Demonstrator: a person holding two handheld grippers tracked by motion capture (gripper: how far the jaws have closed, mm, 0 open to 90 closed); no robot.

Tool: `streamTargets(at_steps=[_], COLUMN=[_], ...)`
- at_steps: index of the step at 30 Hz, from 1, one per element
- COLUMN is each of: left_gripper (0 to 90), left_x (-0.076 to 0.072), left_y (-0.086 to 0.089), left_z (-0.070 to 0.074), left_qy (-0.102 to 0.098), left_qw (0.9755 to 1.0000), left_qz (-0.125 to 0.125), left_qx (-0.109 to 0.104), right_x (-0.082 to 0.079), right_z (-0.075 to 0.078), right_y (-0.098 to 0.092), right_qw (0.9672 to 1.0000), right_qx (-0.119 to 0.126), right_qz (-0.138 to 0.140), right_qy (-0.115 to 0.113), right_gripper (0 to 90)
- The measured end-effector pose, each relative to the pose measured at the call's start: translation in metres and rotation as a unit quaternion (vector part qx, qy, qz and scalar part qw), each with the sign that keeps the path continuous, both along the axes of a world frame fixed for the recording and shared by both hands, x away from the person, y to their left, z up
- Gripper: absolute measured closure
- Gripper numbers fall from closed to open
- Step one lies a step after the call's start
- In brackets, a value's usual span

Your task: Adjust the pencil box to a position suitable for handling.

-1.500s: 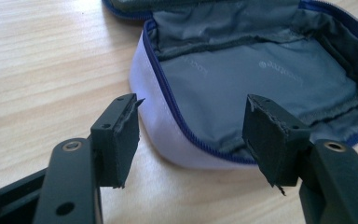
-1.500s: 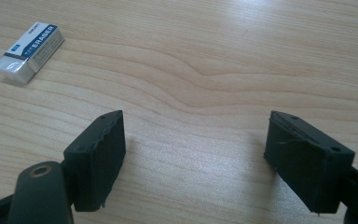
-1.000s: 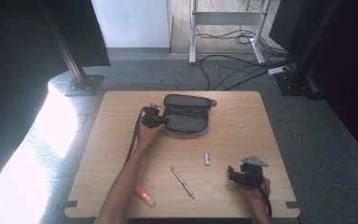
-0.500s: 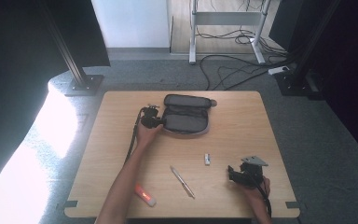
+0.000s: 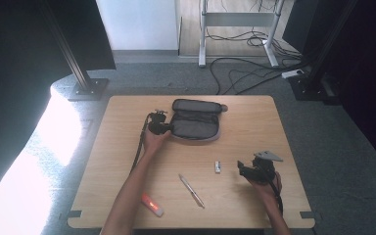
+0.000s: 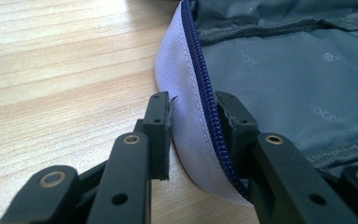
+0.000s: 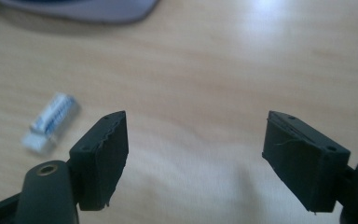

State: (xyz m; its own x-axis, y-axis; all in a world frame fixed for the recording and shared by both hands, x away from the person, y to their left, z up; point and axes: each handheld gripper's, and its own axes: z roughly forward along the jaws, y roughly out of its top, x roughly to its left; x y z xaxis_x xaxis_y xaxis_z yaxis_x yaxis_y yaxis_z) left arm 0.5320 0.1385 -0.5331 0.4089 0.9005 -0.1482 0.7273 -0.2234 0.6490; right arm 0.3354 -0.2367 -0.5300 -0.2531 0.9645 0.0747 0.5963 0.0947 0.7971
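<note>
Looked like a lab or recording workspace, not a home. A bare wooden table (image 5: 254,122) stood on grey carpet (image 5: 142,81), with black metal frame posts (image 5: 73,54) bolted to floor plates beyond the left gripper (image 5: 162,128). Loose cables (image 5: 245,73) trailed over the floor past the table's far edge, under a white desk frame (image 5: 240,19). Dark curtains hung at both sides.

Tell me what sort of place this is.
Probably a lab or recording workspace, not a home: a bare wooden table stands on grey carpet, with black metal rig posts bolted beside it and loose cables trailing across the floor behind.
</note>
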Motion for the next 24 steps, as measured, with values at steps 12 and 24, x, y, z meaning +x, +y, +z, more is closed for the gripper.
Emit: streamTargets(at_steps=[12,24], left_gripper=[68.9,70.6], left_x=[0.0,0.0], left_y=[0.0,0.002], left_z=[0.0,0.0], left_qy=[0.0,0.002], left_qw=[1.0,1.0], left_qz=[-0.001,0.0], left_qx=[0.002,-0.006], right_x=[0.037,0.075], right_z=[0.017,0.025], right_y=[0.016,0.03], right_qw=[0.9993,0.9991], right_qx=[0.021,0.032], right_qz=[0.03,0.028], right_qy=[-0.007,-0.001], right_gripper=[28.9,36.1])
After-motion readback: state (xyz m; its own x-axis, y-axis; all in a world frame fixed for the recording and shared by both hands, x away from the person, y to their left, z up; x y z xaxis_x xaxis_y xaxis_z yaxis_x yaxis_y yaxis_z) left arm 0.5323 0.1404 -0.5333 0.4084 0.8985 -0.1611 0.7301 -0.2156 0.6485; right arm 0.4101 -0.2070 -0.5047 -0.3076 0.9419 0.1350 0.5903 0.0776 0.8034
